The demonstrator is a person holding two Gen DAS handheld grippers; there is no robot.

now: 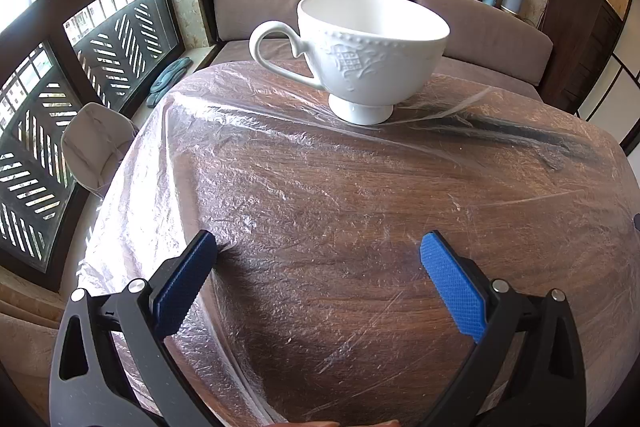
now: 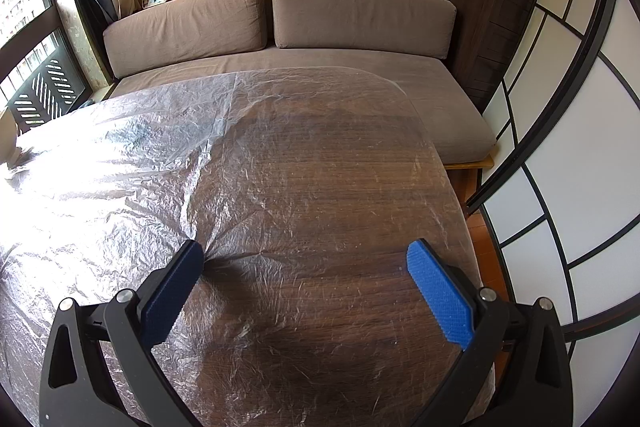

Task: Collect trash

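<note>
A thin clear plastic sheet (image 1: 304, 195) lies crinkled over the dark wooden table; it also shows in the right wrist view (image 2: 132, 163). A white embossed teacup (image 1: 360, 55) stands upright on the sheet at the far side of the table, handle to the left. My left gripper (image 1: 320, 251) is open and empty, low over the near part of the sheet, well short of the cup. My right gripper (image 2: 306, 259) is open and empty, low over the sheet near the table's right edge. The cup is not in the right wrist view.
A white-lined bin (image 1: 96, 147) stands on the floor left of the table by the window. A brown sofa (image 2: 320, 27) runs behind the table, with books and photos on the ledge above. A dark cabinet (image 2: 492, 11) and a paneled screen (image 2: 568, 147) stand at the right.
</note>
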